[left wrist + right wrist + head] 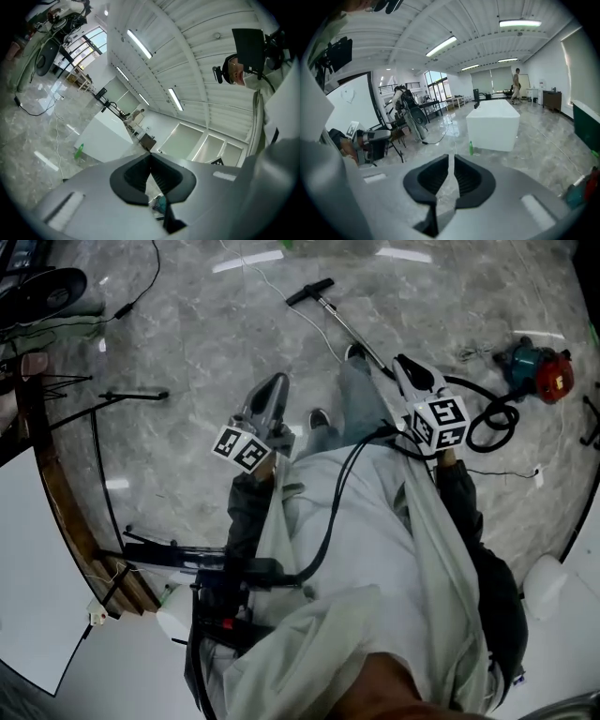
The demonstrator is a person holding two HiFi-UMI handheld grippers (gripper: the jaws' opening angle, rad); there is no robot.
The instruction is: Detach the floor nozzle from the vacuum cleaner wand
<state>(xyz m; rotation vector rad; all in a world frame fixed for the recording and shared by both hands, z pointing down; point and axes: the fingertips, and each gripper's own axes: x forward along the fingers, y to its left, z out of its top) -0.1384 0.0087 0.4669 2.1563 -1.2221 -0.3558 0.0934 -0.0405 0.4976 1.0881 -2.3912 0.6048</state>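
The vacuum wand (349,331), a thin metal tube, lies on the marble floor ahead of my feet. The black floor nozzle (309,292) sits across its far end. The red and teal vacuum body (536,371) rests to the right, with its black hose (487,423) coiled beside it. My left gripper (272,382) hangs over the floor left of the wand, jaws shut and empty (150,157). My right gripper (403,362) is just above the wand's near end, touching nothing. Its jaws (451,159) stand a narrow slit apart with only floor showing between them.
A fan (47,292) and black tripod stands (131,395) crowd the left side, with cables across the floor. A white block table (494,124) with a green bottle (470,147) beside it stands further off. A person (516,86) is far away.
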